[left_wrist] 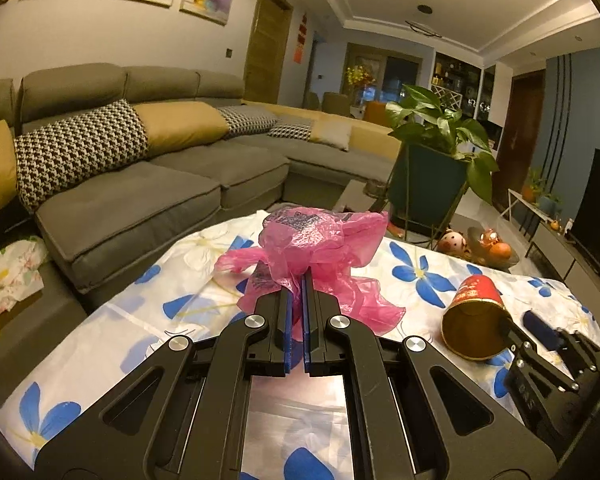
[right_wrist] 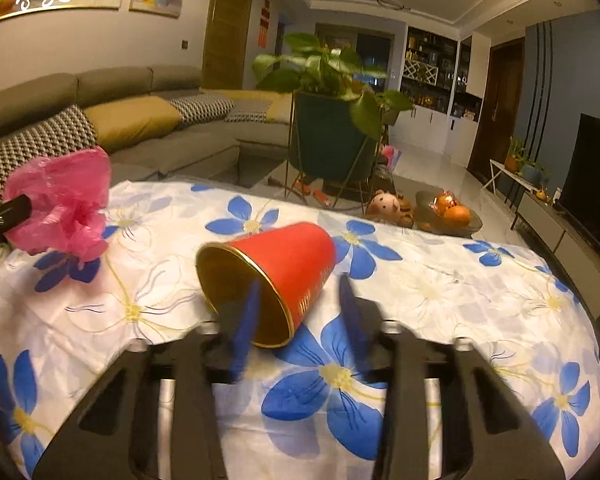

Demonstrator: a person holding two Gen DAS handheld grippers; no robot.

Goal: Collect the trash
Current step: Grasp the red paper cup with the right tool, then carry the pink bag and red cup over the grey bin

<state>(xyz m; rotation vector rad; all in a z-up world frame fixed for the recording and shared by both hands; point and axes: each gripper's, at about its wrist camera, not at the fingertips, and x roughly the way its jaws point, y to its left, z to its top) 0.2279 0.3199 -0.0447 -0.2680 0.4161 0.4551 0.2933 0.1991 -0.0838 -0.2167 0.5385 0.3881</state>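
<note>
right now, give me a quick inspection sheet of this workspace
surface: table under a floral cloth, white with blue flowers
job's things: pink plastic bag, crumpled; red paper cup lying on its side, gold inside, mouth toward the right wrist camera
clutter: plush toy and fruit dish at the table's far end
grippers: left gripper shut on the pink plastic bag; right gripper straddles the cup's wall, one finger inside the mouth, blurred
cables: nothing seen
surroundings: grey sofa, potted plant on a stand
</note>
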